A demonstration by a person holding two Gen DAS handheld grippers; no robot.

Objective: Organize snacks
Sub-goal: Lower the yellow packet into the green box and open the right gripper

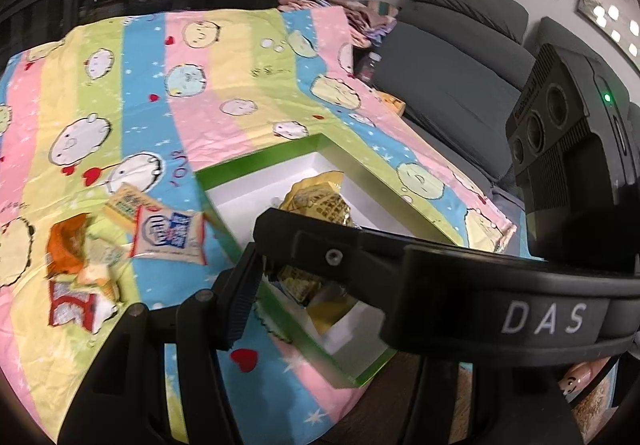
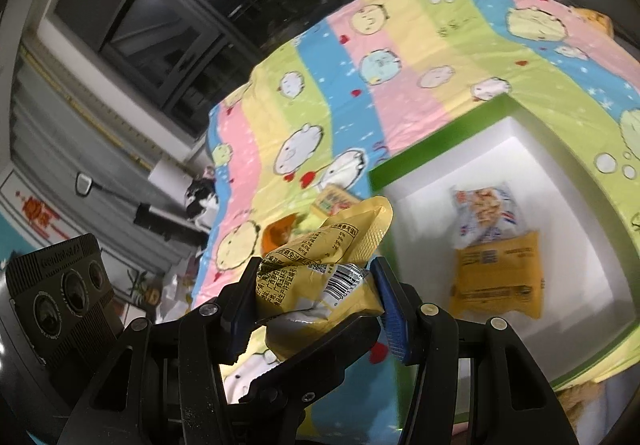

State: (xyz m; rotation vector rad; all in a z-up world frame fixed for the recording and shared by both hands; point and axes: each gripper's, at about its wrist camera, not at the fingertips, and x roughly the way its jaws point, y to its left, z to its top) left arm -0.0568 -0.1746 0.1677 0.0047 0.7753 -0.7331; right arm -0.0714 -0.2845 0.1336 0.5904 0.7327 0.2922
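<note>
From the left wrist, the left gripper (image 1: 262,273) is showing only one pad, so whether it is gripping is unclear; loose packets (image 1: 166,235) are lying left of the green box (image 1: 280,153).

From the right wrist, the right gripper (image 2: 316,293) is clamping a crinkled yellow snack packet (image 2: 320,265) just left of the box (image 2: 440,141). It is looking light, soft and slippery, best pinched mid-body.

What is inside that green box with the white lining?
The green box holds two snack packets: a flat yellow packet and a blue-and-white packet overlapping its top edge. The near left corner is hidden behind the fingers.
</note>
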